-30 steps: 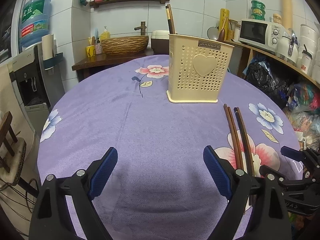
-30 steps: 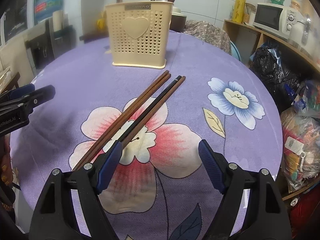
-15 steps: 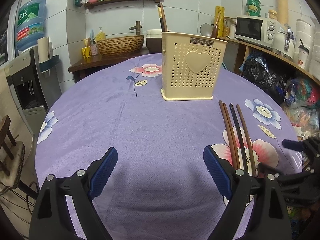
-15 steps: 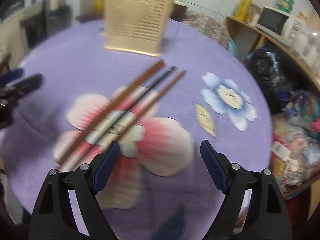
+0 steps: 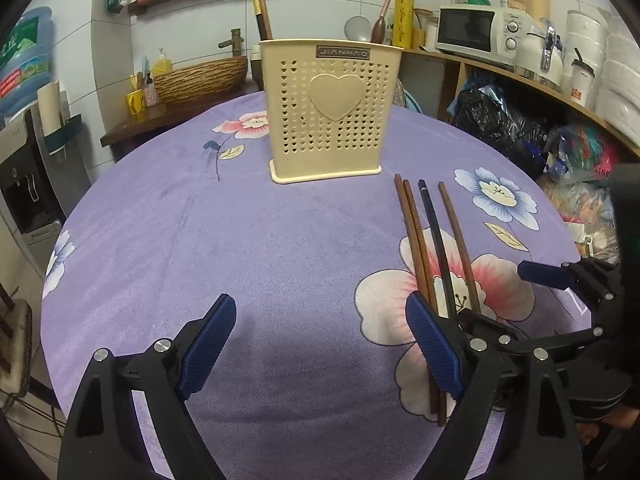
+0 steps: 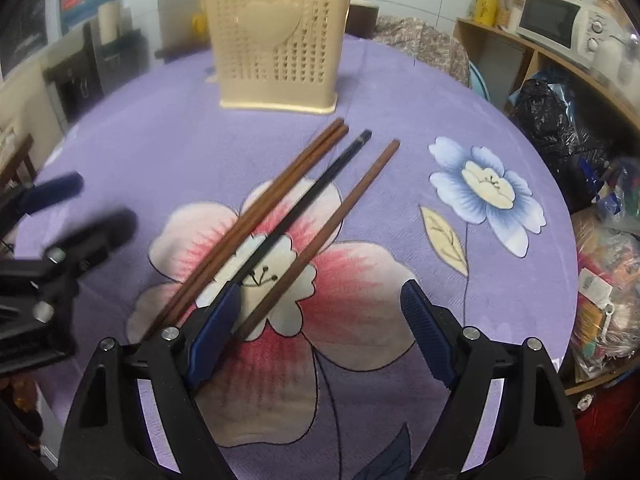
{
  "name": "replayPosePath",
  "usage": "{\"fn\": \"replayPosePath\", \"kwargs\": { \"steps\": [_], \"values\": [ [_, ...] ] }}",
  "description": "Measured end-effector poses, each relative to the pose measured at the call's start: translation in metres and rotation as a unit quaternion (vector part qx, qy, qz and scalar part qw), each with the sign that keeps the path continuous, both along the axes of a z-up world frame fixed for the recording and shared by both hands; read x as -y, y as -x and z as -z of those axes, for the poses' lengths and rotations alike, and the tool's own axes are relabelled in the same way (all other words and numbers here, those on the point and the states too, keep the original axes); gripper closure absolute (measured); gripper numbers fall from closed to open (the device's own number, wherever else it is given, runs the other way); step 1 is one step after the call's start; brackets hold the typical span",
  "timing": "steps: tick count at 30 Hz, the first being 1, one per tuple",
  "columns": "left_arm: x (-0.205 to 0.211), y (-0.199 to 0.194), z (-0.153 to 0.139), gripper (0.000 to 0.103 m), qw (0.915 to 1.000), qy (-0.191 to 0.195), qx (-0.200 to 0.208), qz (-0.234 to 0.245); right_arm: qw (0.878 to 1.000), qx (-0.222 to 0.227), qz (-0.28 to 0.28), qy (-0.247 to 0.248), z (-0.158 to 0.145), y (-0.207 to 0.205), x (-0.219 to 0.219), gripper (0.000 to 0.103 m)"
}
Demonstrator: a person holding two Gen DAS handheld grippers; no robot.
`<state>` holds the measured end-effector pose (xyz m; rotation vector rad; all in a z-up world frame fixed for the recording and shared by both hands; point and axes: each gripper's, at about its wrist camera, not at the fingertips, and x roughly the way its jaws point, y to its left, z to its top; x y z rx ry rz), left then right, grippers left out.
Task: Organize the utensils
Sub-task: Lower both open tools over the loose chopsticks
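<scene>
Several chopsticks lie on the purple flowered tablecloth (image 5: 248, 240): a brown pair (image 6: 272, 204), a black one (image 6: 304, 208) and a single brown one (image 6: 336, 220). A cream perforated utensil holder (image 5: 328, 112) with a heart on its front stands behind them and holds a few dark handles (image 5: 262, 12). My right gripper (image 6: 320, 308) hangs open over the chopsticks' near ends. The single brown one ends just inside its left finger. My left gripper (image 5: 320, 320) is open over bare cloth, and its right finger covers part of the brown pair (image 5: 412, 232).
The round table's edge drops off close on the right, beside bags (image 6: 560, 128) and a shelf with a microwave (image 5: 476, 32). A water dispenser (image 5: 28, 184) stands at the left. Both grippers hang close together, and each shows in the other's view.
Both grippers have crept forward and slightly down toward the chopsticks. The left view has swung right, so the holder sits further left. The single brown chopstick now shows between the right fingers.
</scene>
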<state>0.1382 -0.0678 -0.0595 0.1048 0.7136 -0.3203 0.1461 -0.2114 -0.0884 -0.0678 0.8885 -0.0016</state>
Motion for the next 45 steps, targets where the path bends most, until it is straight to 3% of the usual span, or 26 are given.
{"fn": "replayPosePath", "kwargs": {
  "steps": [5, 9, 13, 23, 30, 35, 42, 45],
  "values": [
    [-0.005, -0.001, -0.002, 0.017, 1.0, 0.0, -0.003, -0.004, 1.0, -0.017, 0.001, 0.01, -0.005, 0.004, 0.016, 0.02],
    [0.005, 0.002, 0.001, 0.018, 0.9998, -0.002, -0.014, 0.017, 0.998, -0.021, 0.043, 0.039, -0.009, 0.011, 0.041, 0.02],
    [0.019, 0.003, 0.007, 0.026, 0.9984, -0.004, -0.035, 0.044, 0.998, -0.001, 0.057, -0.003, -0.012, 0.017, 0.058, 0.02],
    [0.037, 0.005, 0.019, 0.034, 0.9956, -0.032, -0.056, 0.069, 0.999, 0.006, 0.051, -0.019, -0.007, 0.016, 0.052, 0.02],
    [0.031, 0.002, 0.018, 0.035, 0.9955, -0.029, -0.061, 0.067, 0.998, 0.007, 0.05, -0.021, -0.006, 0.017, 0.051, 0.02],
    [0.041, -0.001, 0.017, 0.036, 0.994, -0.053, -0.059, 0.076, 0.999, 0.004, 0.046, -0.022, -0.005, 0.015, 0.046, 0.02],
    [0.046, -0.029, 0.02, 0.037, 0.9927, -0.073, -0.061, 0.074, 0.999, 0.006, 0.045, -0.019, -0.005, 0.014, 0.046, 0.02],
    [0.037, -0.049, 0.021, 0.038, 0.9937, -0.059, -0.075, 0.059, 0.998, 0.006, 0.05, -0.029, -0.005, 0.012, 0.051, 0.02]
  ]
}}
